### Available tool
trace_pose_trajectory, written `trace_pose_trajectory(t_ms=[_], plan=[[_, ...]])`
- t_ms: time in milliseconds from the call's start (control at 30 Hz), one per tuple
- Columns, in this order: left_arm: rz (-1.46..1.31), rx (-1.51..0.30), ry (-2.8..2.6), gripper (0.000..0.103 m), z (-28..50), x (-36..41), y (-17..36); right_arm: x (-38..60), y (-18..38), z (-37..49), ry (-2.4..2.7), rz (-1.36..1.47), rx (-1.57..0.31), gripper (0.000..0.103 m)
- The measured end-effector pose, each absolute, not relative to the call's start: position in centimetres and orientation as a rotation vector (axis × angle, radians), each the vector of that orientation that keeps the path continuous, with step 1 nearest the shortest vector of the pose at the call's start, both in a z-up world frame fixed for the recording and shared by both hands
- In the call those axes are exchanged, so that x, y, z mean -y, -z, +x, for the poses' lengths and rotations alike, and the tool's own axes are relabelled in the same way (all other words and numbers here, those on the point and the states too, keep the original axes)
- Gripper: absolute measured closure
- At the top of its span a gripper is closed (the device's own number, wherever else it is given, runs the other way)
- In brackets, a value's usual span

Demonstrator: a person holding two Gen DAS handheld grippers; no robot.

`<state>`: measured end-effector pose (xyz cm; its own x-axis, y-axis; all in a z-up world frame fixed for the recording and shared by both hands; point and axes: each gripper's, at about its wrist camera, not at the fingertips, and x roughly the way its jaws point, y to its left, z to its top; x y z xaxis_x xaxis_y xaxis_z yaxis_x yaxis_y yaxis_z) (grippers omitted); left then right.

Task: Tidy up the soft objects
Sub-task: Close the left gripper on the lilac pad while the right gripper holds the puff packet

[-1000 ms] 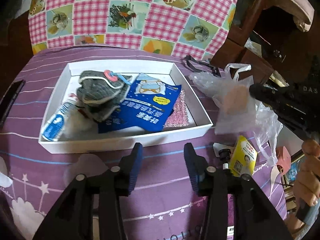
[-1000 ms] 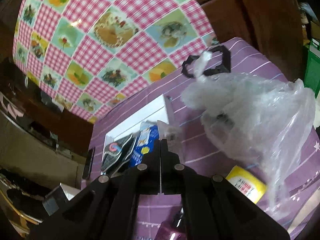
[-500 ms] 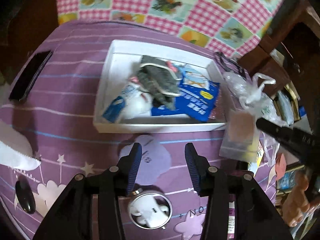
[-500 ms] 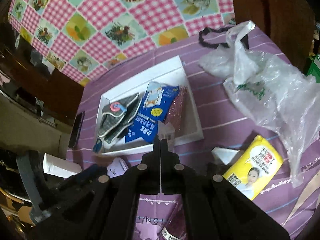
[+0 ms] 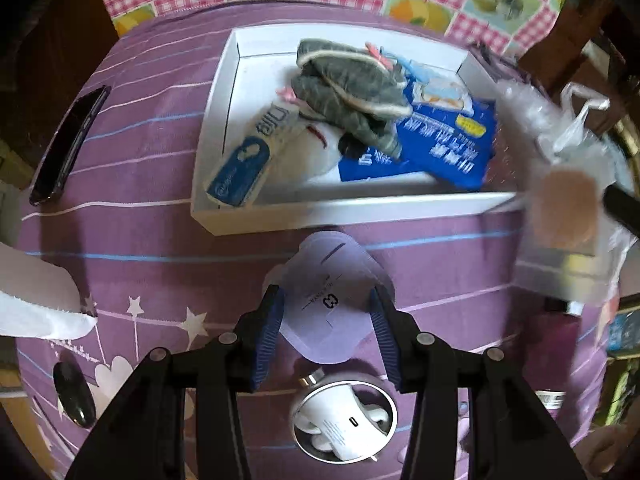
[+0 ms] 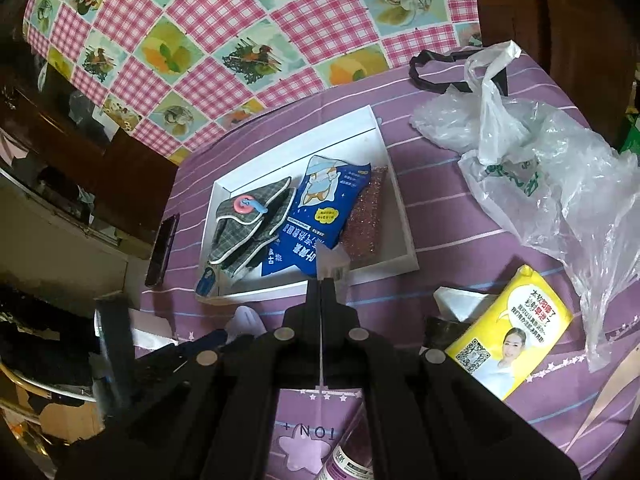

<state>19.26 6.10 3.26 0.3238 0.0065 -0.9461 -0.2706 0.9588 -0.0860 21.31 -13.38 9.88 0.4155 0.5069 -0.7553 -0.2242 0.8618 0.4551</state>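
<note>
Two grippers work over a purple striped cloth with star prints (image 5: 152, 216) covering the tabletop. At far left in the left wrist view lies a dark flat phone (image 5: 68, 144); nearer, a white paper sheet with a serrated edge (image 5: 36, 304) and a small black oval object (image 5: 74, 394).

The left gripper (image 5: 326, 334) points steeply down, its jaws partly apart, blue ribbed pads on either side of a flat lavender mask-shaped pouch (image 5: 330, 300) lying on the cloth. Whether the pads touch it cannot be told. Just near of the pouch sits a round white device with a metal rim (image 5: 344, 420).

Beyond it stands a shallow white rectangular tray (image 5: 224, 128). From left to right it holds a white and blue tube-like packet (image 5: 250, 160), a grey plaid fabric pouch with white piping (image 5: 352, 88), a blue printed sachet with a cartoon animal (image 5: 444, 144) and a pink glitter sponge (image 6: 364, 216) against the right wall.

The right gripper (image 6: 321, 276) is fully closed on the corner of a clear plastic sachet (image 6: 332, 260), which the left wrist view shows, blurred, to contain a beige round puff (image 5: 568, 208), hanging over the tray's near right corner.

Right of the tray lie a crumpled clear plastic bag (image 6: 540, 168), a yellow tissue pack with a printed portrait (image 6: 516, 340) and, farther off, a black strap (image 6: 436, 72).
</note>
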Motion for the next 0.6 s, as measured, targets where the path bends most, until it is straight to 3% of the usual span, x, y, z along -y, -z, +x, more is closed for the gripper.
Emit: trace_pose_trajectory(t_ms=[600], plan=[[-0.175,-1.219,-0.15,0.064,19.0,-6.1,-2.6,14.3,-10.7,21.1,-0.468,0.309,-1.027,0.102]])
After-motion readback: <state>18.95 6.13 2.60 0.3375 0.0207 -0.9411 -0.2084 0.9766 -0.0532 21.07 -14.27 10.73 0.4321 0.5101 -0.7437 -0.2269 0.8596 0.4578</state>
